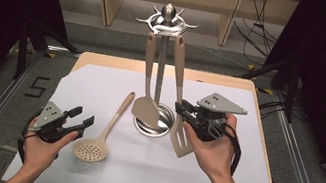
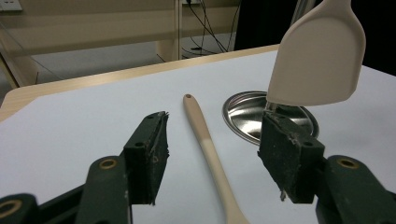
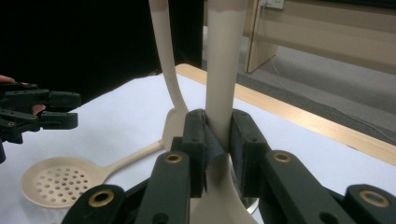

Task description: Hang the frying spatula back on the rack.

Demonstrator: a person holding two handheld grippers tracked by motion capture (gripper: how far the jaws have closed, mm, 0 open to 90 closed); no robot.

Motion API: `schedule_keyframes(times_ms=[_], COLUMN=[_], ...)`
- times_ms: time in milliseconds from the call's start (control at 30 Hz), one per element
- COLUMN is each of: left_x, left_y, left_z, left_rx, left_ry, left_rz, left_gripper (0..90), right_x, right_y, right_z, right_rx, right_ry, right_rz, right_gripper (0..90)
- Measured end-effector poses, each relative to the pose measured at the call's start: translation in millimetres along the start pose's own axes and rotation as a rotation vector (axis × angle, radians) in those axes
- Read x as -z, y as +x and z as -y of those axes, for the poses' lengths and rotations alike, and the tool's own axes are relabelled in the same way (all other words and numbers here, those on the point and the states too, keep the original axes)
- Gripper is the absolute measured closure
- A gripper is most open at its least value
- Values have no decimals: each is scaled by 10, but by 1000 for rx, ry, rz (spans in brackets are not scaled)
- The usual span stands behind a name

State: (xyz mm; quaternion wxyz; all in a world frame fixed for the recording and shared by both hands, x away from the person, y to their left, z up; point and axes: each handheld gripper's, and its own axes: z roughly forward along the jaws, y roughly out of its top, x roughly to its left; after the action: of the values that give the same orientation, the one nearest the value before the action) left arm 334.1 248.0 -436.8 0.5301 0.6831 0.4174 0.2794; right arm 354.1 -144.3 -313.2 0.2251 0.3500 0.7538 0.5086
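Pinching the hanging slotted turner's [image 3: 223, 70] upright handle mid-frame, right gripper [image 3: 218, 140] grips; spread left gripper [image 1: 79, 120] idles lower left.

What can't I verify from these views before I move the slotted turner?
- Slotted turner: in the right gripper view, the right hand-held gripper, shut on its handle, covers the blade.
- Top hook: cut off by the right gripper view's upper edge; too small in the high view to tell whether the handle hangs from the rack.
- Skimmer: bowl cut off by the left gripper view's bottom edge.
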Motion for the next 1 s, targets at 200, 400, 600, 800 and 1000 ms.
schedule_keyframes(times_ms=[200,400,600,800,1000], left_x=[-2,-2,-2,0,3], left_y=[1,0,0,-3,-2], left_z=[1,-1,2,-1,-4], left_rx=[1,1,3,8,9], left_ry=[0,0,-1,-3,-5], left_rz=[0,-1,-1,-1,-2], left_gripper=[413,413,413,416,424], right_x=[-8,-50,-72,-43,12], right_y=[15,23,13,24,-5], right_z=[9,8,0,4,65], right_rx=[9,22,42,16,23], right_ry=[4,-11,-14,-11,1], right_rz=[12,21,21,12,17], right_gripper=[772,766,764,751,769])
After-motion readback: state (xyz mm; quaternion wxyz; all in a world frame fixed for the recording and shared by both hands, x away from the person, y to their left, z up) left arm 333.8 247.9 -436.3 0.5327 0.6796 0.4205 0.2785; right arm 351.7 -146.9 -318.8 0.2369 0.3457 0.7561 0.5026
